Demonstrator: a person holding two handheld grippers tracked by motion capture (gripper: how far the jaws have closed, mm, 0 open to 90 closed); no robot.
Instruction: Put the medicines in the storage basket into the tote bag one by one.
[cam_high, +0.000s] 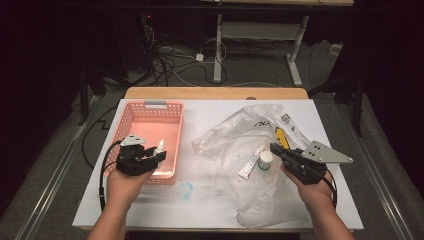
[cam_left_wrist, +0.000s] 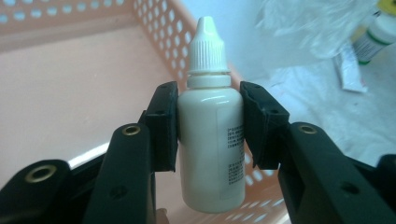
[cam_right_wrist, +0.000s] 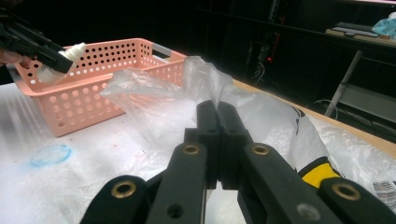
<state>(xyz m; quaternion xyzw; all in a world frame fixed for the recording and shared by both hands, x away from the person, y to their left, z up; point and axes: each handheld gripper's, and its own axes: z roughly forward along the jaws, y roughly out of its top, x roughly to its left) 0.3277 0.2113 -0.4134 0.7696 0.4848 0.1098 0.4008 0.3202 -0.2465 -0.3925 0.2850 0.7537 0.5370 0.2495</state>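
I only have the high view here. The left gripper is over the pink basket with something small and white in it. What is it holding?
Observer: A white dropper bottle, its pads pressing the body below the ribbed cap, seen in the left gripper view.
Operator: Any label on it?
Observer: Yes, small dark print down one side, too small to read.
Operator: And the right gripper, is it gripping the plastic bag?
Observer: Its jaws are shut, pinching a raised fold of the bag film, seen in the right gripper view.
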